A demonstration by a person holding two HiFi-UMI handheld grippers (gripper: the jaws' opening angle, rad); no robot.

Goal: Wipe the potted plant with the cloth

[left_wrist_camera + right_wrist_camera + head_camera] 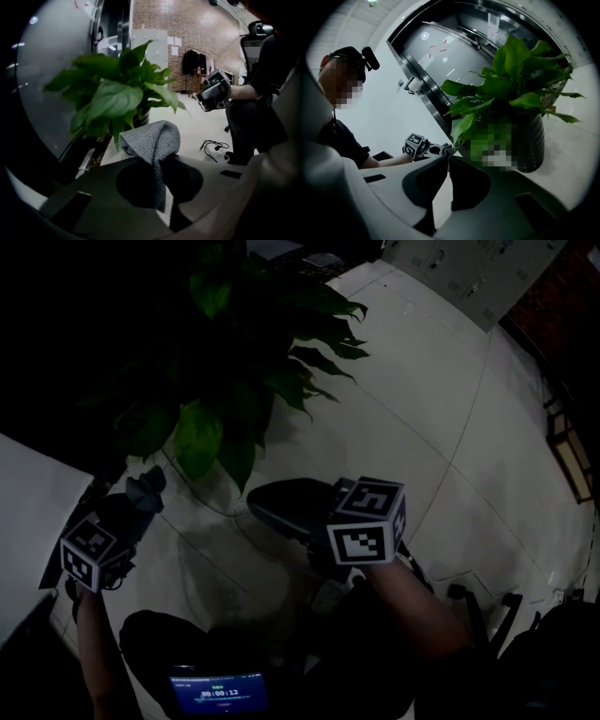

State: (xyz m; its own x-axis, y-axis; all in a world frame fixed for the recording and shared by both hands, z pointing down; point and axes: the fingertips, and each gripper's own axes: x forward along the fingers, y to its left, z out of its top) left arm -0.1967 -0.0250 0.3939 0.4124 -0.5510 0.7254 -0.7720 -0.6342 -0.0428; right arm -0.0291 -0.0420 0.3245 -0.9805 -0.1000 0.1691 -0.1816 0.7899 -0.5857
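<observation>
The potted plant [234,381] has broad green leaves and stands on the pale floor at the upper left of the head view. Just below its lowest leaves, my left gripper [142,498] is shut on a grey waffle-weave cloth [147,486]. In the left gripper view the cloth [152,138] bulges up out of the closed jaws, close in front of the leaves [115,96]. My right gripper [255,504] is to the right, pointing at the plant with its jaws shut and nothing in them. In the right gripper view its tips [449,158] sit left of the ribbed dark pot [534,145].
A white surface [28,512] lies at the left edge. Pale lockers [469,277] line the far right. A cable [213,145] trails on the floor, and a chair base [487,606] stands at the lower right. A glass and metal door frame [431,70] is behind the plant.
</observation>
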